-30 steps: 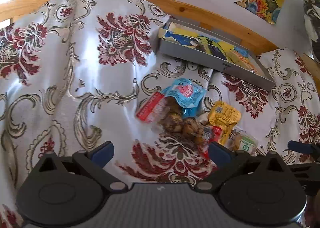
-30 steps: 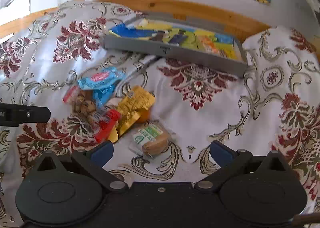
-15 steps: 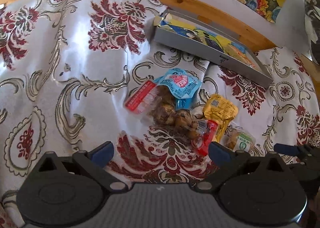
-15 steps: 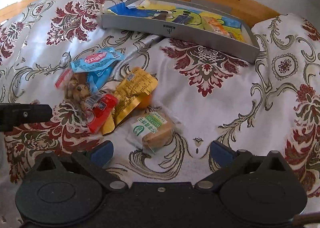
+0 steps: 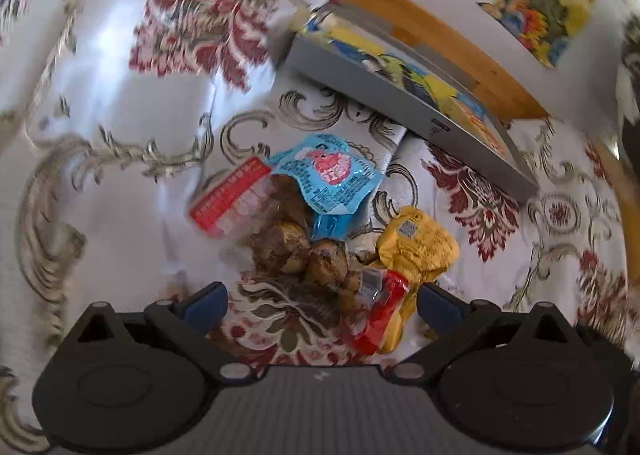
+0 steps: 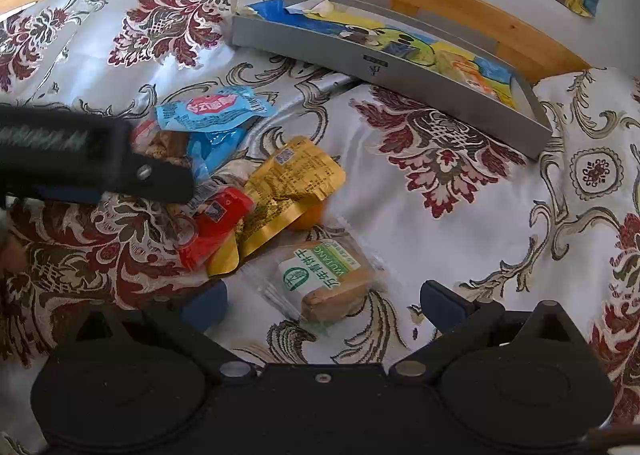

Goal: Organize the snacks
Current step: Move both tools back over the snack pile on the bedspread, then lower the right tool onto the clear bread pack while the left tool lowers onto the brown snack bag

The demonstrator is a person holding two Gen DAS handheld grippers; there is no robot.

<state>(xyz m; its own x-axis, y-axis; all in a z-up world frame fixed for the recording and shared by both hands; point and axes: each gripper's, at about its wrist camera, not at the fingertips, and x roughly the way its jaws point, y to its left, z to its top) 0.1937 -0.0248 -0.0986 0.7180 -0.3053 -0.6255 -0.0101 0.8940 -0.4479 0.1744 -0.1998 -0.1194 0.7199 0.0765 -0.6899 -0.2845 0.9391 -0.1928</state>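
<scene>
Both my hands have dropped closer to the snack pile on the patterned cloth than half a second ago. My left gripper point(image 5: 322, 301) hangs with jaws spread and empty over the clear bag of brown snacks point(image 5: 298, 251), the red packet point(image 5: 378, 315) between its tips. My right gripper point(image 6: 322, 305) is likewise released, straddling the green-labelled cake point(image 6: 328, 281) nearest me. The yellow packet point(image 6: 294, 183) and blue packet point(image 6: 214, 109) lie mid-cloth. The grey tray point(image 6: 384, 69) waits along the far edge, well apart. Nothing is gripped yet; I judge both grasps are imminent.
</scene>
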